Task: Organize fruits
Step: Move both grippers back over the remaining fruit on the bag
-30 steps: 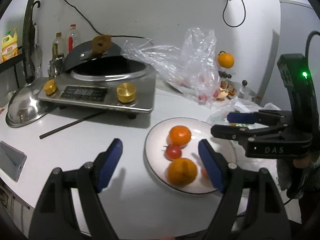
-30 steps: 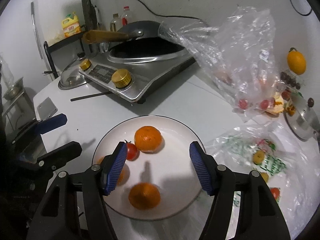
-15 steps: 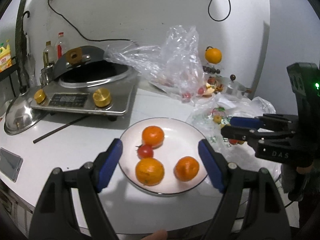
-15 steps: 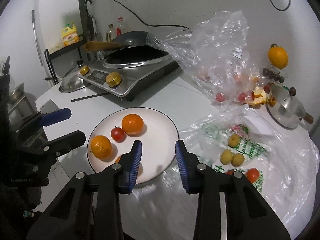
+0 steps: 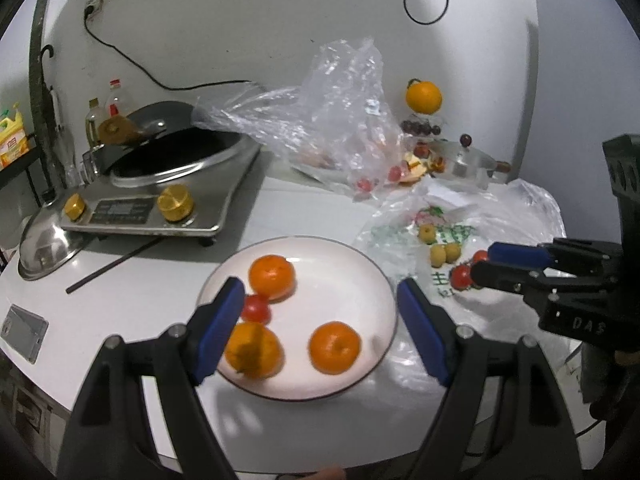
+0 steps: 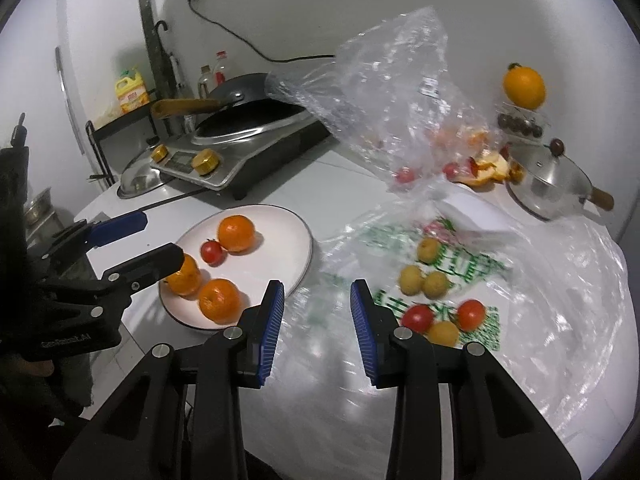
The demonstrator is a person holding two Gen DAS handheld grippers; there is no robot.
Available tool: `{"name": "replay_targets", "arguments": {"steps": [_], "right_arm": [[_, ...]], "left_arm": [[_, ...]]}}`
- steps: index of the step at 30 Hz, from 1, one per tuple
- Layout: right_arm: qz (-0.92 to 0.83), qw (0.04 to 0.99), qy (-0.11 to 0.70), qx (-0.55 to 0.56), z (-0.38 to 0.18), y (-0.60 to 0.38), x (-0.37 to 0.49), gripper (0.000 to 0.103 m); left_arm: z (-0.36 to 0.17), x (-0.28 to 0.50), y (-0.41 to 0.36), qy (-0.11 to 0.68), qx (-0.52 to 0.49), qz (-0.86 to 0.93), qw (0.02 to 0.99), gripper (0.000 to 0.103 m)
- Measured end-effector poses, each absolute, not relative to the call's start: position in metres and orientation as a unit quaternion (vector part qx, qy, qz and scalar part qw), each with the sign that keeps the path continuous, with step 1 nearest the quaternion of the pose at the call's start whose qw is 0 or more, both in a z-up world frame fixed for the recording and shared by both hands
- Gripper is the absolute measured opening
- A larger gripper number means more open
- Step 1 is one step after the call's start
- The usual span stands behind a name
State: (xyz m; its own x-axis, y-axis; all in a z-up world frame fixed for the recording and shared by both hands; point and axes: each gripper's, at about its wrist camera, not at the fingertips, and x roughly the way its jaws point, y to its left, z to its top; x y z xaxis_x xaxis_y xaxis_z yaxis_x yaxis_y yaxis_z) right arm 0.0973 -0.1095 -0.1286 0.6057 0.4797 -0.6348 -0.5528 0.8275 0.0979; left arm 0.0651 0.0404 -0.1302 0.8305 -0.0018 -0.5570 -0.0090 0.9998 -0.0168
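Right wrist view: right gripper (image 6: 317, 312) jaws narrowly apart, empty, above crinkled plastic bag (image 6: 560, 280) beside plate (image 6: 296, 232) of oranges (image 6: 236, 233)

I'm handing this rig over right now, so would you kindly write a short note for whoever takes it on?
Left gripper: open, empty, above the plate.
Right gripper: jaws narrow but nothing between them, over the printed bag.
Done: three oranges and one tomato are on the plate.
Left: two tomatoes and four small yellow fruits lie loose on the printed bag; more fruit shows inside the clear bag behind. Probably take the nearest tomato next.
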Motion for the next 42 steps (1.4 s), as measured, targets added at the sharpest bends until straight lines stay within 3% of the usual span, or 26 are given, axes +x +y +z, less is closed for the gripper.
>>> {"name": "replay_targets", "arguments": {"steps": [20,42], "right_arm": [[0.237,0.903,0.357,-0.041,-0.161,-0.174,0.122,0.037],[0.244,0.876,0.411,-0.064,-0.194,-0.166,0.156,0.034]], "left_arm": [[-0.142,0.089,-0.027,0.332,0.034,-0.041,0.942,0.080],[-0.157,0.121,-0.059,0.356,0.061,-0.068,0.930,0.080]]}}
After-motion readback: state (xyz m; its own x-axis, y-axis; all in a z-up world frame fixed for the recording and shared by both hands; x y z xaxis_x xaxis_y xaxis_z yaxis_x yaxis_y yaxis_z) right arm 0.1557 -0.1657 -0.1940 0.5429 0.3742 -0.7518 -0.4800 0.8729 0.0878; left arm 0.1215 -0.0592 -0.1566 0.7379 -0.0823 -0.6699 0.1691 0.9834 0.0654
